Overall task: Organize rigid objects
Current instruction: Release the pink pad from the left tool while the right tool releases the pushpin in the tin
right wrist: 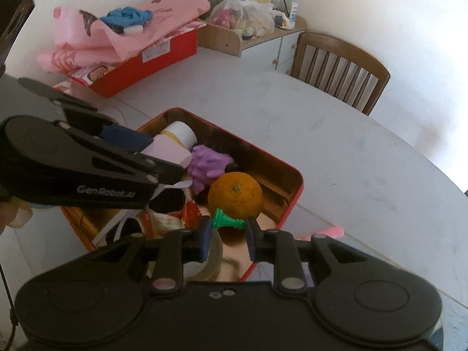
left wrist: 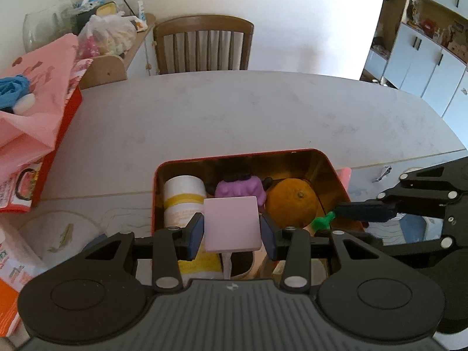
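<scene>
Jaws of the left gripper are clamping a pink block above the red tin; those of the right gripper are pinching a green chess piece beside the orange inside it. Several things are already sitting in the tin; these two are awaiting release.

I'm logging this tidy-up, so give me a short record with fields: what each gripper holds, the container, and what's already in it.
left gripper: shut on pink block, over the tin
right gripper: shut on green chess piece, over the tin
container: red tin, gold inside, on the white table
already inside: orange, purple toy, white tube
</scene>
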